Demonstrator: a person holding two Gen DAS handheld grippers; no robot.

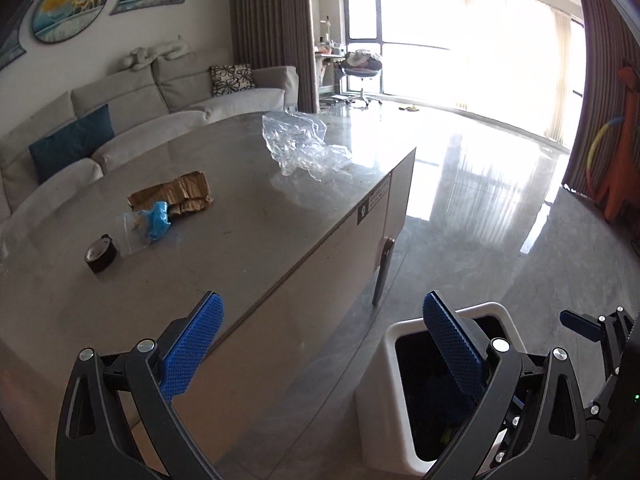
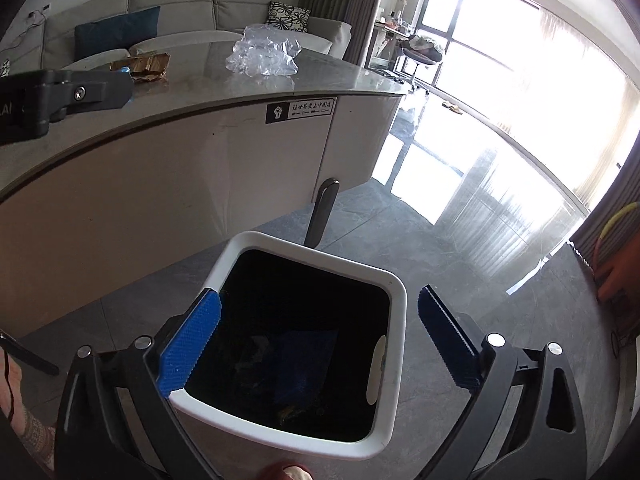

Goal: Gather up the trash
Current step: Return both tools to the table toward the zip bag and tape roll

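On the living-room worktop point(image 1: 248, 216) a clear bag point(image 1: 298, 146), brown paper point(image 1: 176, 196), blue scrap point(image 1: 158, 220) and tape point(image 1: 101, 258) remain uncollected, while the bin point(image 2: 396, 300) holds some trash; both jaws gape empty.

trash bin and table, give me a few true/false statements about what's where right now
1. The right gripper is open above the trash bin. True.
2. The clear plastic bag lies inside the bin. False: it lies on the table.
3. The left gripper holds the brown paper. False: it is open and empty.
4. A black tape roll sits on the table. True.
5. The bin stands on the table. False: it stands on the floor beside it.
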